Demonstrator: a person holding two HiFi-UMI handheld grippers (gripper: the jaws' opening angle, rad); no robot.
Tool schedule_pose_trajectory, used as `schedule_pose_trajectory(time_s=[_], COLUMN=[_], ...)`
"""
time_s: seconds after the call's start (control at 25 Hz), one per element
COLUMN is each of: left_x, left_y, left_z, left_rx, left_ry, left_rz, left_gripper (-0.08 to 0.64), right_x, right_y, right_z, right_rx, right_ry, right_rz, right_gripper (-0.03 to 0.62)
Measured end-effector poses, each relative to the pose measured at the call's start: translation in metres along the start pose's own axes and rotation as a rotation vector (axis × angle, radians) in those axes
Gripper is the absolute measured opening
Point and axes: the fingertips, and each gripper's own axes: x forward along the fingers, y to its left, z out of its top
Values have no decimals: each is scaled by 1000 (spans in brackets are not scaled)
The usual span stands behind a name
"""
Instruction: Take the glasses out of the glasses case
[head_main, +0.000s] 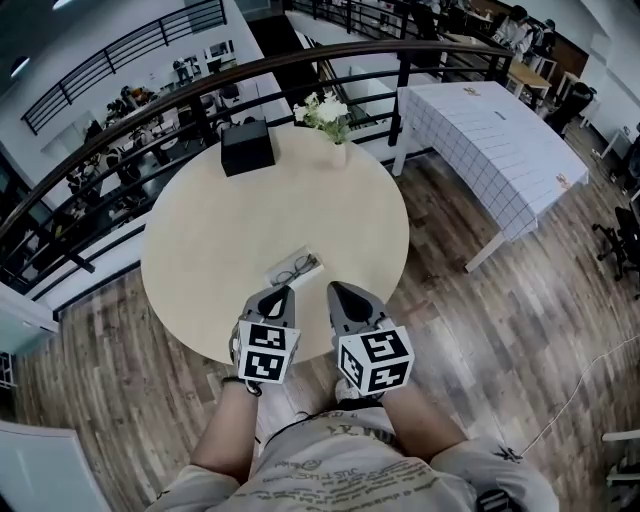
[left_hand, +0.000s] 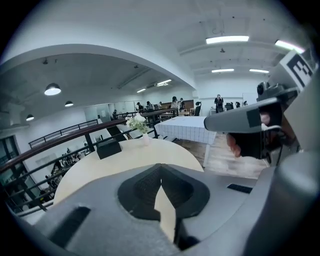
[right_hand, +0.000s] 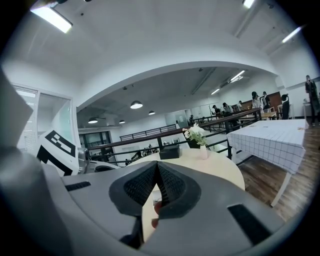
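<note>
Round beige wooden table, read as a clock face with 6 o'clock nearest the person.

- Dark-framed glasses: at about 6 o'clock, close to the near edge. They lie against a flat white glasses case; cannot tell whether they rest in it or just beside it.
- Left gripper: jaws pressed together at the tips, nothing between them. It is held over the table edge, just short of the glasses and not touching them.
- Right gripper: jaws likewise closed and empty, at about 5 o'clock, beside the left gripper and slightly apart from the case.
- Black rectangular box: at 11 o'clock, far side.
- Small pale vase of white flowers: at 1 o'clock, upright.
- White grid-patterned tablecloth table: off towards 2 o'clock, well apart.
</note>
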Motion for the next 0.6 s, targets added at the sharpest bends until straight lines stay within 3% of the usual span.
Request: schedule_pose_trajectory(time_s=[0.24, 0.48, 0.6], left_x=[46, 80, 96], left_y=[3, 13, 10], left_z=[-22, -50, -68], left_rx=[125, 195, 210], left_ry=[108, 218, 269], left_rz=[-1, 7, -27], left_gripper=[14, 15, 23], right_x=[20, 36, 44], right_y=[-25, -35, -39], right_z=[-10, -14, -20], right_rx=[18, 17, 10], right_ry=[44, 89, 113], right_rz=[23, 70, 82], right_gripper=[11, 11, 11])
